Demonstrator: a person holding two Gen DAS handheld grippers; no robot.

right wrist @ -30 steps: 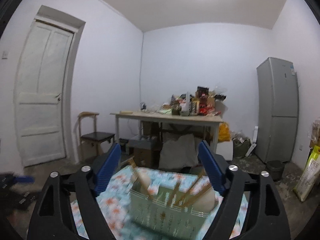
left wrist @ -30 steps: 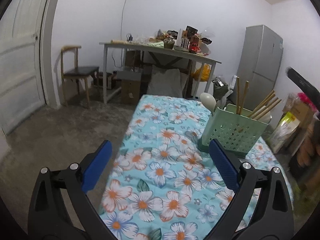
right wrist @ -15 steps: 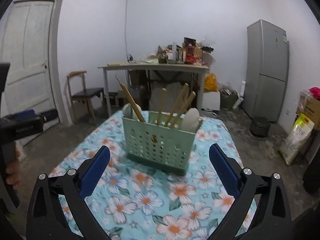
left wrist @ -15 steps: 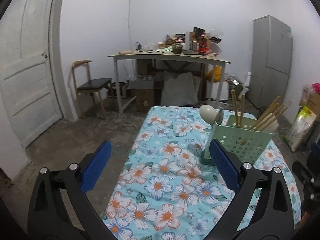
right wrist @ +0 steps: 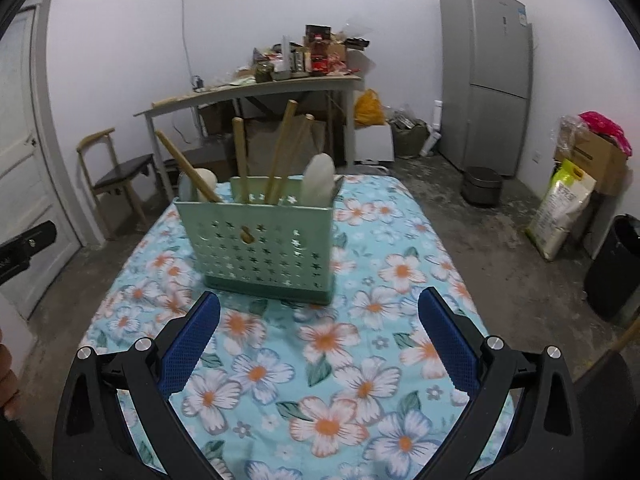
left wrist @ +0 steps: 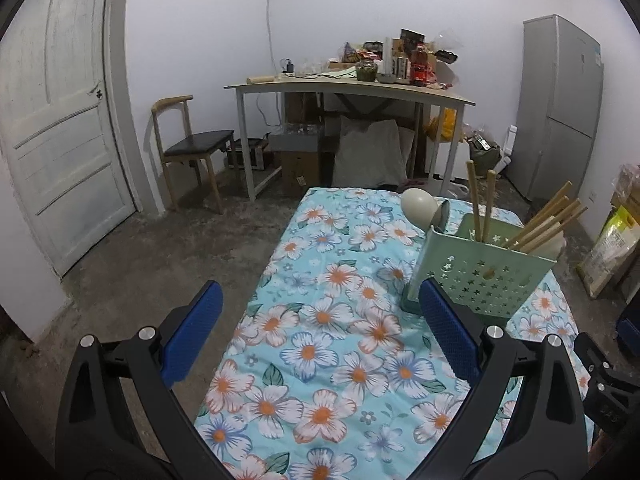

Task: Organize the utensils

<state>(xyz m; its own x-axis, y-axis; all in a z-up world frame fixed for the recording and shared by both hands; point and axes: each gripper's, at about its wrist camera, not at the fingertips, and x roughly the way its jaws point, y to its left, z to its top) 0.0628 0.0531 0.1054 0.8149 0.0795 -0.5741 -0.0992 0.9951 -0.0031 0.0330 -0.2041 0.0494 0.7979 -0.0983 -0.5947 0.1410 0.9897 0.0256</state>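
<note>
The right gripper (right wrist: 319, 336) hung wide open and empty over the near part of the flowered cloth (right wrist: 360, 392), aimed squarely at the green holder (right wrist: 262, 240), while the left gripper (left wrist: 320, 334), equally wide and empty, hovered at the cloth's left edge. The holder stood upright toward the far end, chopsticks (right wrist: 280, 156) and spoons (right wrist: 318, 178) already upright inside it. With nothing loose visible on the cloth, the sorting looked finished or close to it
</note>
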